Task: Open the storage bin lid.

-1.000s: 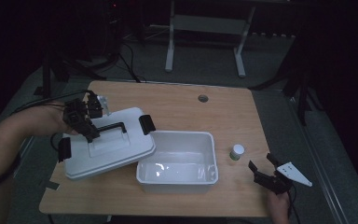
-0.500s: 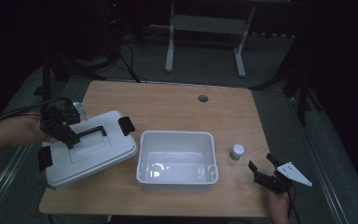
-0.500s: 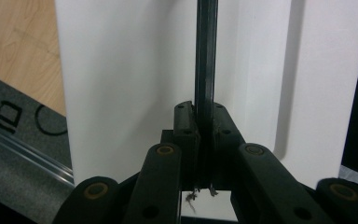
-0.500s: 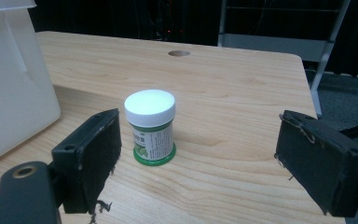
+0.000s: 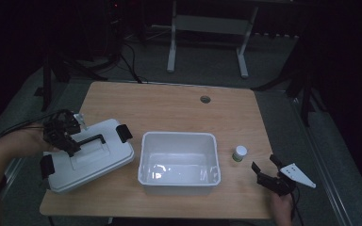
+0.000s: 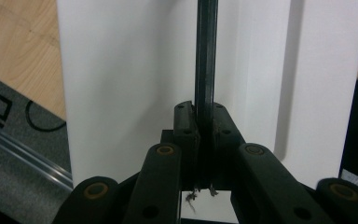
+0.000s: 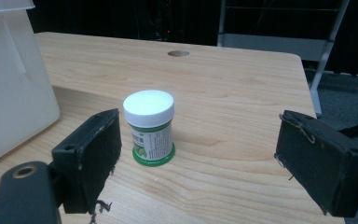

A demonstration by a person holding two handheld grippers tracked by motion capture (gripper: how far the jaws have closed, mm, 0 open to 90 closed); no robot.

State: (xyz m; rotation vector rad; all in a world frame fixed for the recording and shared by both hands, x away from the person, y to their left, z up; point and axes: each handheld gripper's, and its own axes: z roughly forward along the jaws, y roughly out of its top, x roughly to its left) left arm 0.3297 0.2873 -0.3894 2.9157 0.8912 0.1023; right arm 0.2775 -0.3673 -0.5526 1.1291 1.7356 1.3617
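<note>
Scene: a wooden table (image 5: 169, 108) in a dark room, seen from above.
Lid: a white plastic storage-box lid (image 5: 87, 155) with a black carry handle (image 5: 88, 140) and black end latches, lying at the table's left near corner, partly over the edge.
Left gripper (image 5: 62, 133): clamped tight on the thin handle bar (image 6: 206, 56), jaws almost together.
Left arm: the forearm comes in low from the left, with the gripper tipped down over the lid's far left end.
Handling: the lid looks light, stiff and smooth; the handle seems the surest hold, though gripped off-centre it may swing.
Box: an open, empty white tub (image 5: 179, 162) sits mid-table, just right of the lid.
Bottle: a small green-labelled bottle with a white cap (image 7: 148, 127) stands right of the tub.
Right gripper (image 5: 269, 175): jaws wide apart, empty, resting at the right near edge and aimed at the bottle.
</note>
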